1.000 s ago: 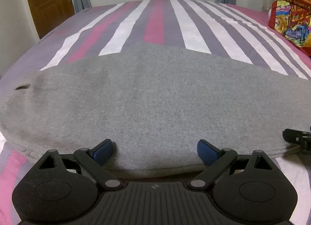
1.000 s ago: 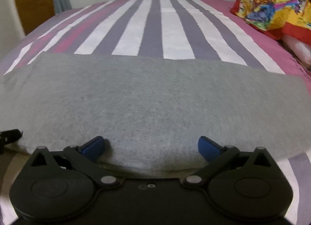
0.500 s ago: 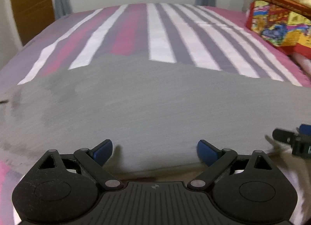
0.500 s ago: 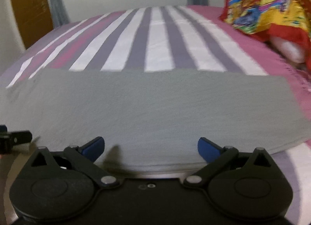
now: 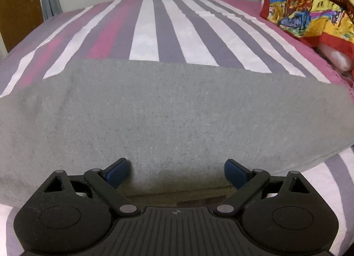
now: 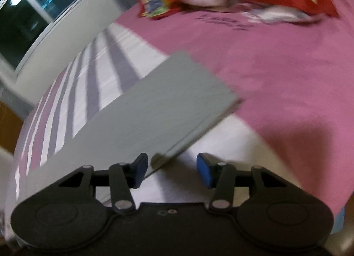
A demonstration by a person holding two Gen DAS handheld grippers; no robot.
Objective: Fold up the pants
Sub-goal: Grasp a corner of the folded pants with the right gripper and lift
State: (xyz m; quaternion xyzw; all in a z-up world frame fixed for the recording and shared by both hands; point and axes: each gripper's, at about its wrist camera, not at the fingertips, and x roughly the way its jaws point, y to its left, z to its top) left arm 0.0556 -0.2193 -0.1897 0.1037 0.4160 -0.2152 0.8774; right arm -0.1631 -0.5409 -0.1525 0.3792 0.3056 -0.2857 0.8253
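Left wrist view shows the gray pants lying flat on the striped bed as a neat band, apparently folded lengthwise already. Left gripper and right gripper both have fingers spread, holding nothing. Folding across the length likely remains; the right gripper sits at the band's end.

Pants: grey knit cloth, matt, slightly fuzzy. Bedsheet: smooth woven cotton-like cloth, striped, flat finish. My left gripper: matt black plastic, grainy texture, ribbed centre, small shiny metal pins; blue pads look rubbery (right gripper same build). Door: glossy varnished wood.
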